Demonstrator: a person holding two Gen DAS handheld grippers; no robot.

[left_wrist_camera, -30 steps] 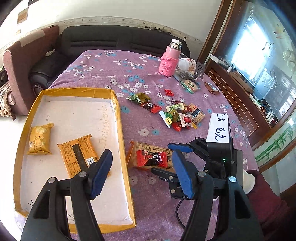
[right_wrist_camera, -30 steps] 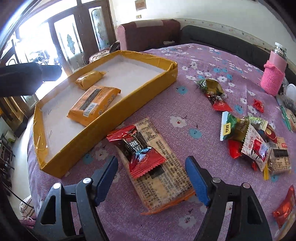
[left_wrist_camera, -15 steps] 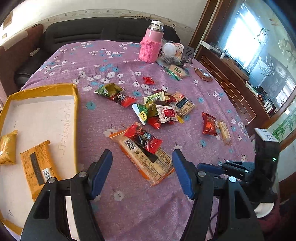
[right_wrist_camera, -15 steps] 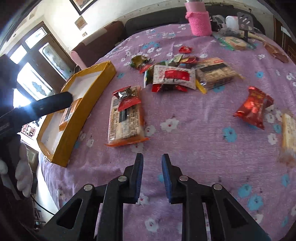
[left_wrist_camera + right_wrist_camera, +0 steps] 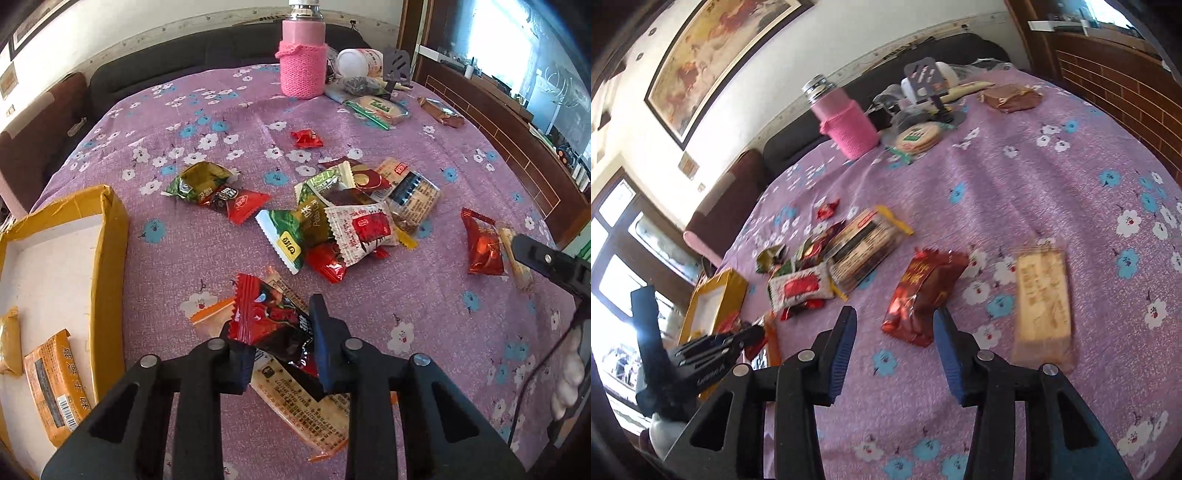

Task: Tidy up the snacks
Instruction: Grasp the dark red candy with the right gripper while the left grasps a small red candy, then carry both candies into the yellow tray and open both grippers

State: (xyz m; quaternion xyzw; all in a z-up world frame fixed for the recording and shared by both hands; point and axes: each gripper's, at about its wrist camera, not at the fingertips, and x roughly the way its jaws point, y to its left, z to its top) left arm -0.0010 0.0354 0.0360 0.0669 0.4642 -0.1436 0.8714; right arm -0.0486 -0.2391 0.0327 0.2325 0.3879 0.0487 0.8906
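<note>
My left gripper (image 5: 280, 332) is shut on a red and black snack packet (image 5: 273, 325), which lies on a long orange cracker packet (image 5: 306, 406). The yellow cardboard tray (image 5: 110, 258) at the left holds an orange biscuit pack (image 5: 55, 384) and a yellow pack (image 5: 7, 347). My right gripper (image 5: 894, 332) is open, its fingers on either side of the near end of a dark red foil packet (image 5: 923, 291). A tan wafer bar (image 5: 1041, 302) lies to its right. A heap of mixed snacks (image 5: 347, 221) sits mid-table.
A pink knit-sleeved flask (image 5: 303, 55) stands at the far edge with a white jar (image 5: 358, 62), a phone stand (image 5: 927, 81), a round cracker pack (image 5: 376, 107) and a brown packet (image 5: 1008, 96). A sofa lies beyond the purple flowered tablecloth (image 5: 406, 295).
My left gripper came down and shut on the red and black packet. My right gripper swung right, opened from shut, and now straddles the dark red foil packet.
</note>
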